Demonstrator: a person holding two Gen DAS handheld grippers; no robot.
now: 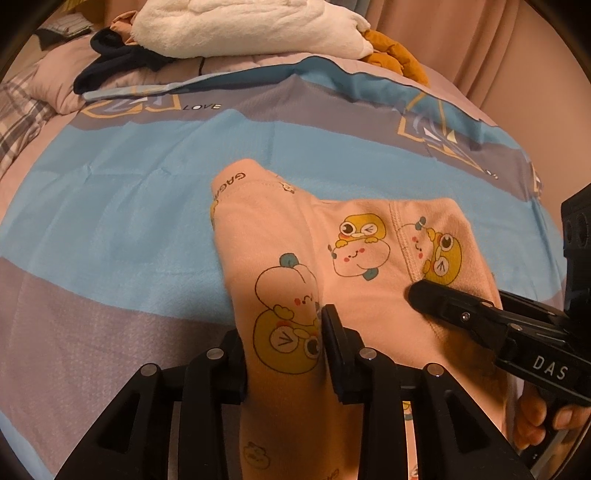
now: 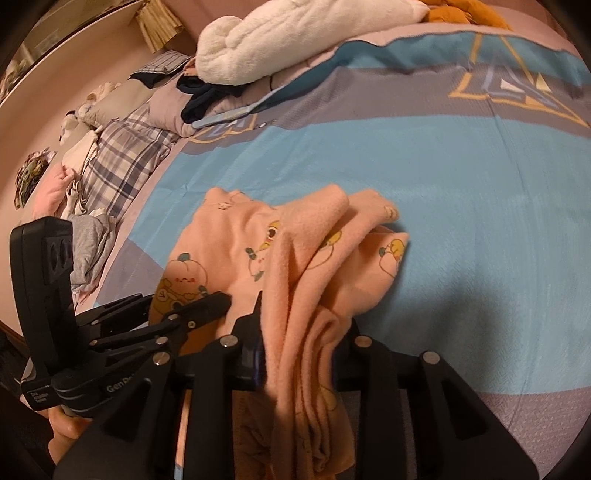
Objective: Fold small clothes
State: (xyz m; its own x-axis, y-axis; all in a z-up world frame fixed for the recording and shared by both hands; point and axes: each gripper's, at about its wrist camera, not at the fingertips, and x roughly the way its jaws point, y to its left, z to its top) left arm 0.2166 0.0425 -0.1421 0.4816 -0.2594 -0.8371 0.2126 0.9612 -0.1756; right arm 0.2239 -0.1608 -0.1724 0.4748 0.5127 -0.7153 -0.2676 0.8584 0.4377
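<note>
Left wrist view: left gripper point(image 1: 286, 345), fingers closed on a fold of the pink garment point(image 1: 369, 251), which lies on the bed point(image 1: 110, 206) beyond the fingers. Right wrist view: right gripper point(image 2: 299, 332), fingers clamped on bunched garment cloth; white blanket point(image 2: 295, 40) far ahead.

pink cartoon-print garment point(image 1: 362, 251) lies bunched, partly folded, on the bed.

white plush blanket point(image 1: 251, 26), striped bedspread point(image 1: 110, 192), curtain point(image 1: 480, 48)

The garment point(image 1: 354, 258) lies on the bedspread point(image 1: 110, 221) — blanket point(image 1: 243, 26) behind, at the far edge.
</note>
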